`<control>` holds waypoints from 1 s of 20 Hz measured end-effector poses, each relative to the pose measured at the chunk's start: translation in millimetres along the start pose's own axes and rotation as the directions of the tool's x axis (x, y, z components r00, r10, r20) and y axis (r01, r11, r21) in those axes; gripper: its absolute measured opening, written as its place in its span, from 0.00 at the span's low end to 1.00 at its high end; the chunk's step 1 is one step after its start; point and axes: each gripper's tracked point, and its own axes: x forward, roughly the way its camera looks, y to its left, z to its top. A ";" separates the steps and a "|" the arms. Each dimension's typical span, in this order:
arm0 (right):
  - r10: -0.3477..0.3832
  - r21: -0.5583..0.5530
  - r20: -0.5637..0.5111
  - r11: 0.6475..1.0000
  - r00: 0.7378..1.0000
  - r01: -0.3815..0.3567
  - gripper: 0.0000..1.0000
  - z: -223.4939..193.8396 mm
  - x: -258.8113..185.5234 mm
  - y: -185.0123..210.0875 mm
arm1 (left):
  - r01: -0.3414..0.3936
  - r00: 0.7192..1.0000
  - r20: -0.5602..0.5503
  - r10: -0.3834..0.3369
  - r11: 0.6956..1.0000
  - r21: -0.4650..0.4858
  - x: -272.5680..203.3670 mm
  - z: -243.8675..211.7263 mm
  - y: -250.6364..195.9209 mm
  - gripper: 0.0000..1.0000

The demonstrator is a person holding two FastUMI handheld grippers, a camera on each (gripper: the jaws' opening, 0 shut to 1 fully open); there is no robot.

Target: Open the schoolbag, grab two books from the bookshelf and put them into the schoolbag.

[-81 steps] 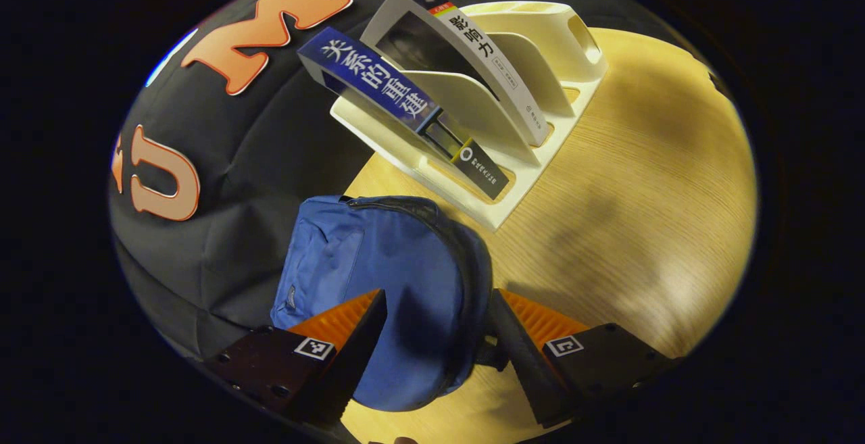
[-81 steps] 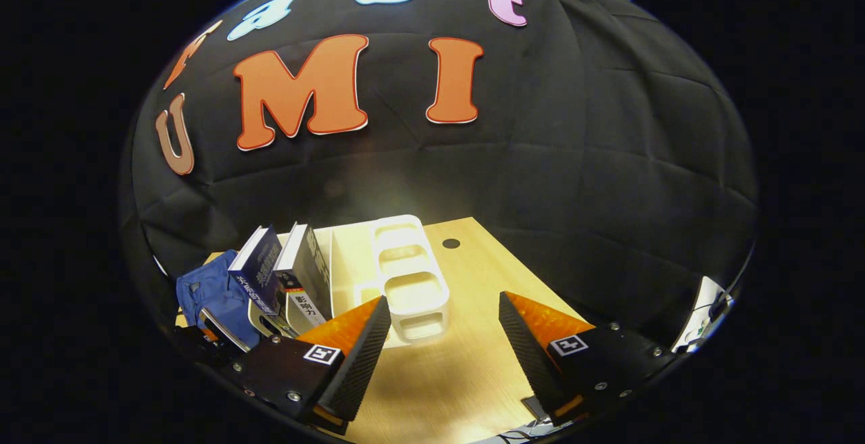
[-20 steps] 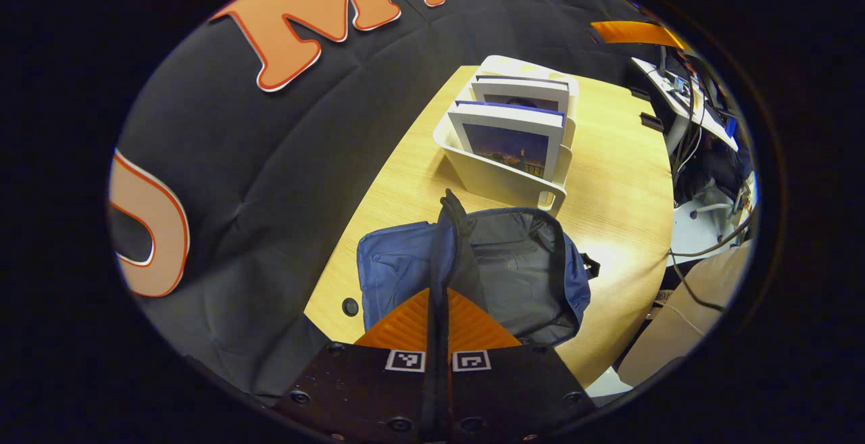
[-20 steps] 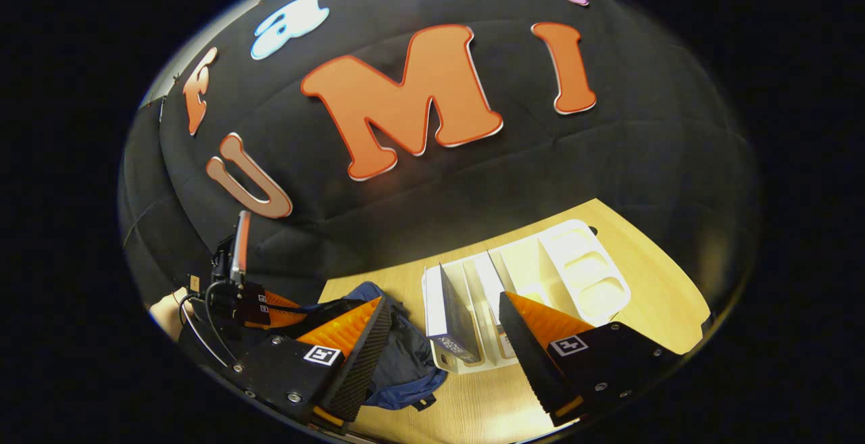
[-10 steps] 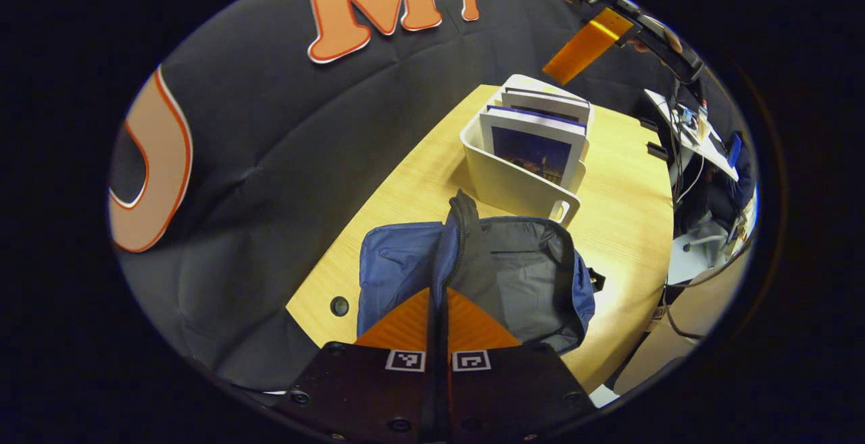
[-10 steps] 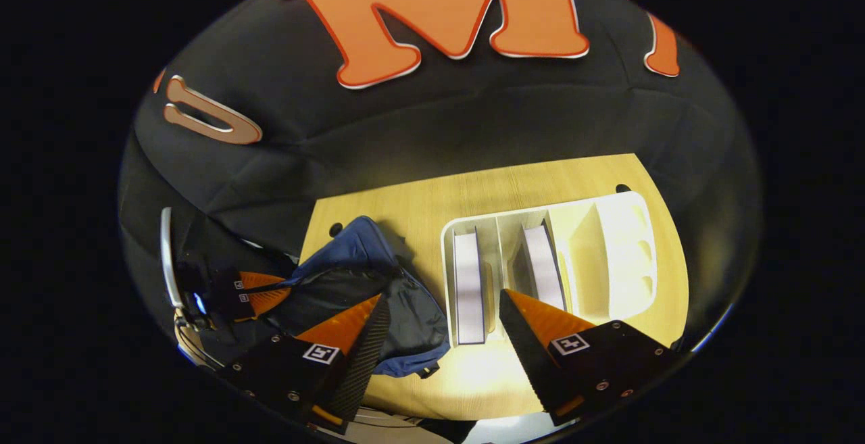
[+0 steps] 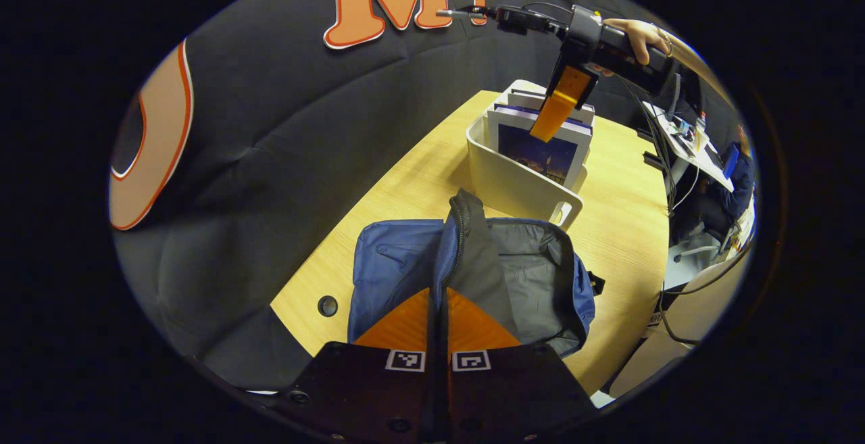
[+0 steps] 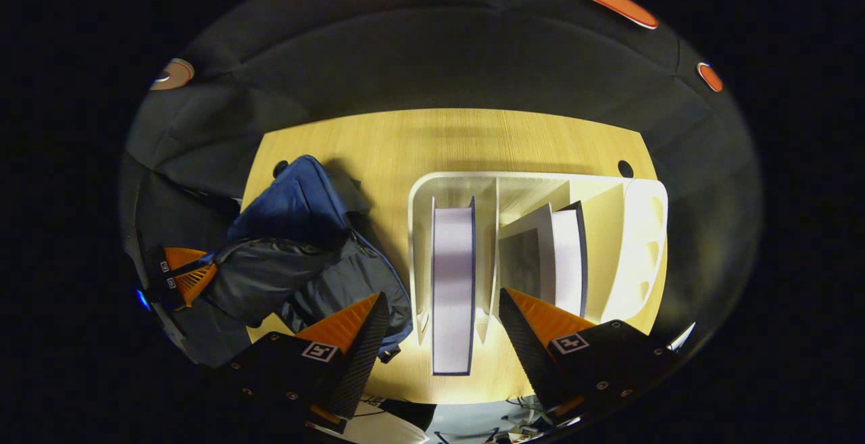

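Four seconds ago the schoolbag [image 7: 405,261] lies closed and the left gripper [image 7: 438,309] hangs spread above it; now its fingers are clamped on the bag's raised flap, holding the grey lining open. The right gripper [image 8: 439,322], which looked across the table from low down, now hovers above the bookshelf [image 8: 622,255] with jaws apart, looking straight down on the first book [image 8: 451,282] and the second book [image 8: 566,258]
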 end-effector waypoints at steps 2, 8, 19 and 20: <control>-0.002 -0.003 -0.022 1.000 1.000 0.002 0.98 0.0 8.7 1.3 | 0.008 1.000 -0.002 -0.008 1.000 -0.007 3.4 -2.4 1.4 0.00; -0.032 -0.041 -0.078 0.999 0.996 0.029 0.36 -5.7 18.5 -0.2 | 0.011 1.000 -0.010 -0.011 1.000 -0.016 6.7 -6.0 3.6 0.01; 0.024 0.074 0.068 0.997 0.997 -0.029 0.30 12.0 -39.3 -3.1 | -0.019 1.000 -0.003 0.019 1.000 -0.015 -2.3 3.3 1.5 0.00; 0.019 0.086 0.104 0.996 0.994 -0.028 0.30 14.7 -51.9 -7.3 | -0.021 1.000 -0.001 0.021 1.000 -0.013 -4.4 5.7 0.3 0.01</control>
